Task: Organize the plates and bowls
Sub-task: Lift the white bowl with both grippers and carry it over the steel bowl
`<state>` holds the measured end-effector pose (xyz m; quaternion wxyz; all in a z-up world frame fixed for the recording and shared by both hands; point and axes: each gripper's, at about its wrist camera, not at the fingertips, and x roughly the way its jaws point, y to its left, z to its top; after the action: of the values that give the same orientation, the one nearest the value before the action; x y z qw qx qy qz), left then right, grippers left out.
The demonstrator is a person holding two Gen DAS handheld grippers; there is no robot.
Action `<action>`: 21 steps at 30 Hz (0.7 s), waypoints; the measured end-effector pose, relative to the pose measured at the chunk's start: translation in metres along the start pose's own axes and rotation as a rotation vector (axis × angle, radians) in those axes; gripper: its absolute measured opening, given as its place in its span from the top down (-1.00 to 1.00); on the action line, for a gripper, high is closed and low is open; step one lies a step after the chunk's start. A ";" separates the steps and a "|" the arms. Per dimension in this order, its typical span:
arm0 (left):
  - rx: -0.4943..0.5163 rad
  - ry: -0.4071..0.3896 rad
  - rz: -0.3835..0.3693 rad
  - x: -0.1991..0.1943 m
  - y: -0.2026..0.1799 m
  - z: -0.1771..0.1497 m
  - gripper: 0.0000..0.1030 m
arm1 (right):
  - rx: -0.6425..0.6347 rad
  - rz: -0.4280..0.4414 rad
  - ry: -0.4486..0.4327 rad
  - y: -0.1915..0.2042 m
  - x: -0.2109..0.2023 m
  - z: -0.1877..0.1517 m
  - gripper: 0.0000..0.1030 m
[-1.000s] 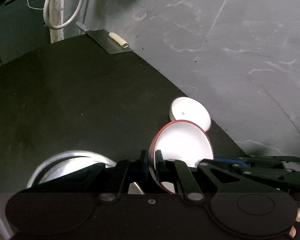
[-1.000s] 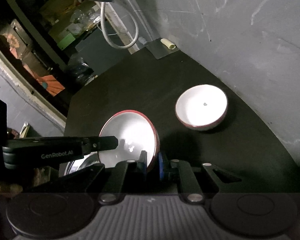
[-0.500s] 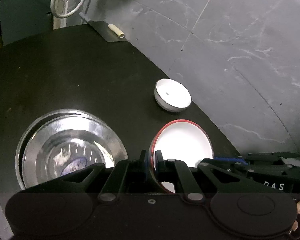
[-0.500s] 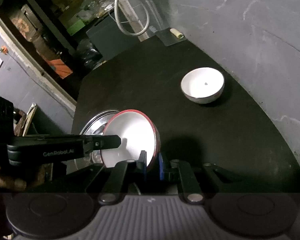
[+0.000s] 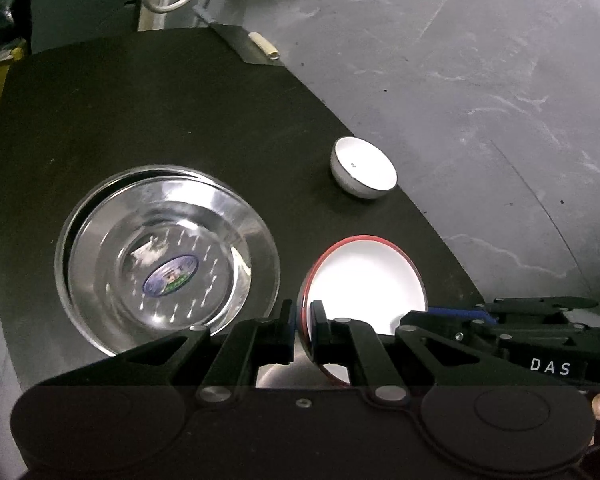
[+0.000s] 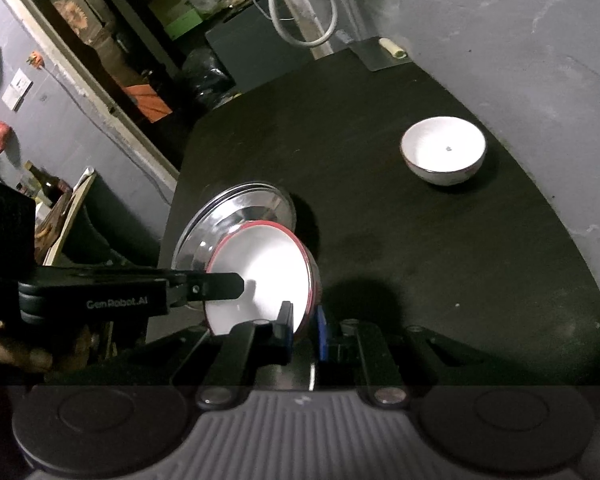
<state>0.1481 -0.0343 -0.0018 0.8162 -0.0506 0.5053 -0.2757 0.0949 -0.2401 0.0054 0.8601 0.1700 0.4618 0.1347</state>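
Note:
A red-rimmed white bowl point(image 5: 366, 280) is held above the black table by both grippers. My left gripper point(image 5: 302, 316) is shut on its near-left rim. My right gripper point(image 6: 304, 320) is shut on its near-right rim, and the bowl point(image 6: 260, 272) shows tilted there. Stacked steel plates point(image 5: 168, 256) lie on the table to the left, partly under the bowl in the right wrist view point(image 6: 236, 216). A second white bowl point(image 5: 363, 168) stands upright near the table's right edge, also in the right wrist view point(image 6: 443, 151).
The round black table point(image 5: 180, 112) curves against a grey wall point(image 5: 480, 60) on the right. A flat metal sheet with a small roll point(image 5: 256, 46) lies at the far edge. A white cable point(image 6: 300, 8) hangs behind. Shelves and clutter point(image 6: 100, 60) stand beyond the left side.
Both grippers have lifted the red-rimmed bowl up and back; the table looks farther away. The steel plates have come fully into the left view, and the other bowl looks smaller.

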 end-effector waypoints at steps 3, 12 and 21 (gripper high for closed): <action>-0.014 -0.004 0.002 -0.004 0.003 -0.004 0.87 | -0.016 0.011 0.006 0.003 0.000 -0.001 0.74; -0.057 0.029 0.003 -0.018 0.013 -0.022 0.85 | -0.108 0.055 0.055 0.017 0.000 -0.011 0.74; -0.074 0.085 0.002 -0.024 0.020 -0.039 0.83 | -0.139 0.096 0.115 0.023 0.002 -0.018 0.74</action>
<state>0.1146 0.0023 -0.0093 0.7919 -0.0683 0.5494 -0.2579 0.0789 -0.2154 0.0037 0.8345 0.1238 0.4910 0.2172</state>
